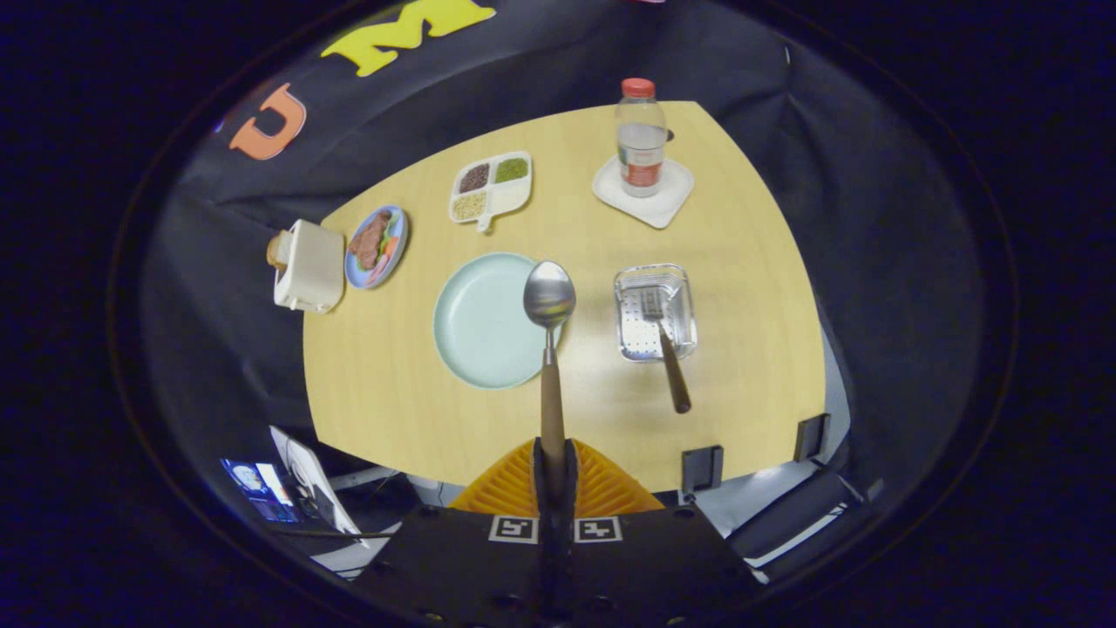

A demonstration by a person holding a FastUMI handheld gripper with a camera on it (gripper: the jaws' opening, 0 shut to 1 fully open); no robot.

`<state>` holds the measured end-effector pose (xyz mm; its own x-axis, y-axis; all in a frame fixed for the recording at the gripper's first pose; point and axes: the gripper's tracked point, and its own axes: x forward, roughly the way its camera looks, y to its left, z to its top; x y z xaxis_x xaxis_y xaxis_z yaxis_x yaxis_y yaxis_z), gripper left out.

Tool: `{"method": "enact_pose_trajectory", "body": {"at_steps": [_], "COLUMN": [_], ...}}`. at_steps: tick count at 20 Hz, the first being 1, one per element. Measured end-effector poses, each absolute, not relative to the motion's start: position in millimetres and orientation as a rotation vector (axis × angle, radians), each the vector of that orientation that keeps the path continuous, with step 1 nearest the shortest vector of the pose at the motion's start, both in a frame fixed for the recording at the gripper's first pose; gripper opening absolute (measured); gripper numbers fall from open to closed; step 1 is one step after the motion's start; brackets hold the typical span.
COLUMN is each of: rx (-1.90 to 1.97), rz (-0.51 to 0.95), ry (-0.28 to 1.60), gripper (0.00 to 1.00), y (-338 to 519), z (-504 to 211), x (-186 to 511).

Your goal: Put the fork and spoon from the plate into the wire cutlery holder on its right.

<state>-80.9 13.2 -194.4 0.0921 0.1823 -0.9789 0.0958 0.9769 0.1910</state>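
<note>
Gripping the spoon (549, 301), tool (553, 462); fork (663, 344) in holder (656, 314).

Bright glare on table (750, 288), dim surroundings, strong fisheye edge warping

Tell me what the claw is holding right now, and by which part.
The claw is shut on the spoon, gripping the end of its wooden handle, bowl pointing away.

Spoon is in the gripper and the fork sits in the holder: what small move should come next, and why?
Probably carry the spoon rightward to above the wire cutlery holder. The gripper is shut on its handle, its bowl hangs over the plate, and the fork already stands in the holder.
</note>
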Motion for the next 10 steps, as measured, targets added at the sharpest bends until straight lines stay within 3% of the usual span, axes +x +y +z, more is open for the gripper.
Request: {"method": "enact_pose_trajectory", "body": {"at_steps": [10], "rx": [0.348], "rz": [-0.068], "ry": [1.605], "gripper": [0.0], "y": [-39], "z": [-223], "x": [-89]}}
